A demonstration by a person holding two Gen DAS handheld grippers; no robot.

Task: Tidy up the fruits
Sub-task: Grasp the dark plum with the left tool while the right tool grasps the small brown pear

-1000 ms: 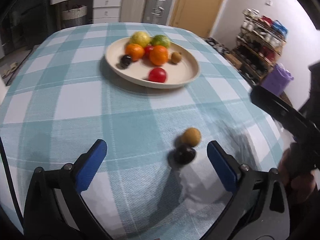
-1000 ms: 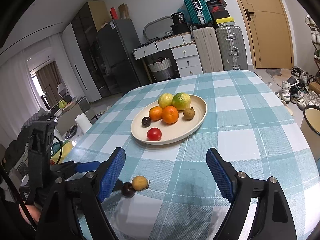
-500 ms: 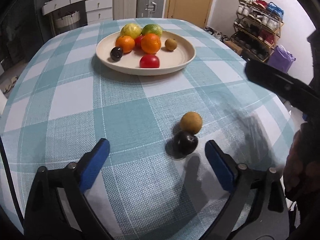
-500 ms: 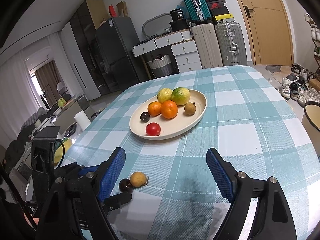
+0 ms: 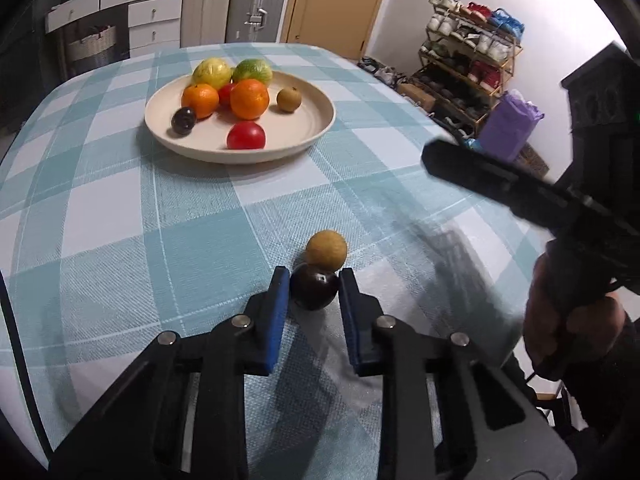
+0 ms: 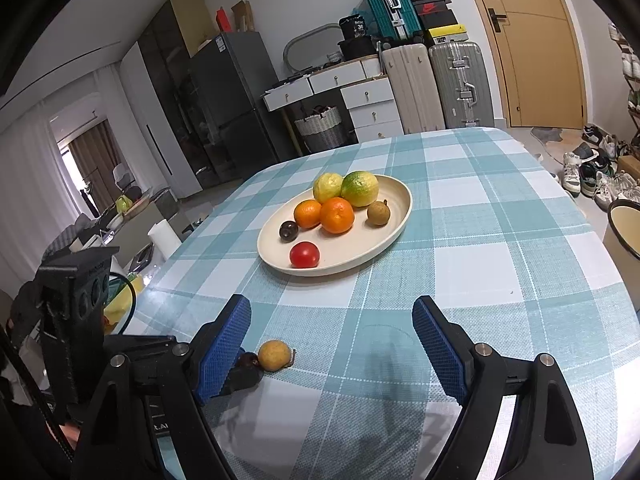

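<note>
The dark plum [image 5: 314, 289] sits on the checked tablecloth [image 5: 120, 216] squarely between the blue pads of the left gripper [image 5: 313, 280], low down near their tips; both pads press against its sides, so the jaws are clenched on it. It rests on the cloth, with a small stem mark facing up. Touching it on the far side is a tan round fruit [image 5: 326, 250] – outside the jaws, just beyond the fingertips. From the right wrist view the plum is mostly hidden behind the left gripper's finger, only a dark sliver [image 6: 249, 359] showing, with the tan fruit [image 6: 274, 355] right beside it.

The right gripper [image 6: 332, 344] stands with its jaws wide apart and nothing between them, only bare cloth; the plum and the tan fruit lie off to its left side, beside its left pad [image 6: 224, 354]. A hand [image 5: 572, 328] holds that gripper at the right edge of the left wrist view.

Farther across the table is the cream plate [image 5: 316, 128] – it carries two oranges, a yellow-green pair at the back, a red tomato-like fruit [image 5: 246, 136], another dark plum and another tan fruit, well apart from the gripped one.
</note>
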